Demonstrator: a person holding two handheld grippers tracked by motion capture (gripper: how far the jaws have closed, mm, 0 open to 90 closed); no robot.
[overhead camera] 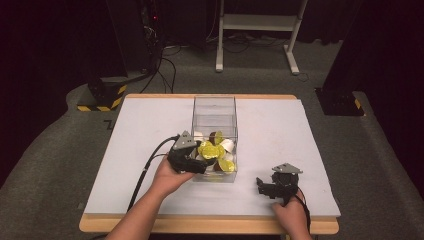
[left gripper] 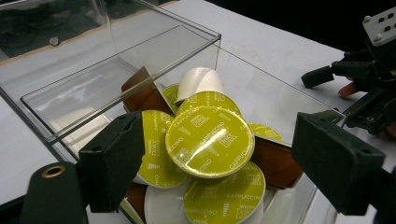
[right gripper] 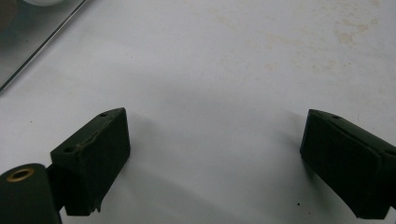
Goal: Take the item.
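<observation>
My left gripper (left gripper: 212, 161) has its jaws spread wide, one on either side of the top green-lidded capsule (left gripper: 209, 141), with neither pad touching it as far as I can tell. That capsule sits tilted on a heap of others, green foil lids, brown cups and a white cup (left gripper: 198, 80), all at the near end of the clear plastic box (left gripper: 154, 44). In the high view the gripper (overhead camera: 192, 159) sits at the box's near left corner (overhead camera: 215, 107), my hand behind it.

I judge the risks as these: the capsule rests loosely on its neighbours, so closing off-centre could tip it or squeeze a second lid in with it. The glossy foil may slip between the pads. The right-hand jaw in this view also looks close to the box's thin wall, and a clumsy close could knock or shift the box.

My right gripper (right gripper: 215, 163) hangs idle with its jaws wide apart over the bare white table (right gripper: 233, 60), well apart from the box, near the front edge in the high view (overhead camera: 272, 187).
</observation>
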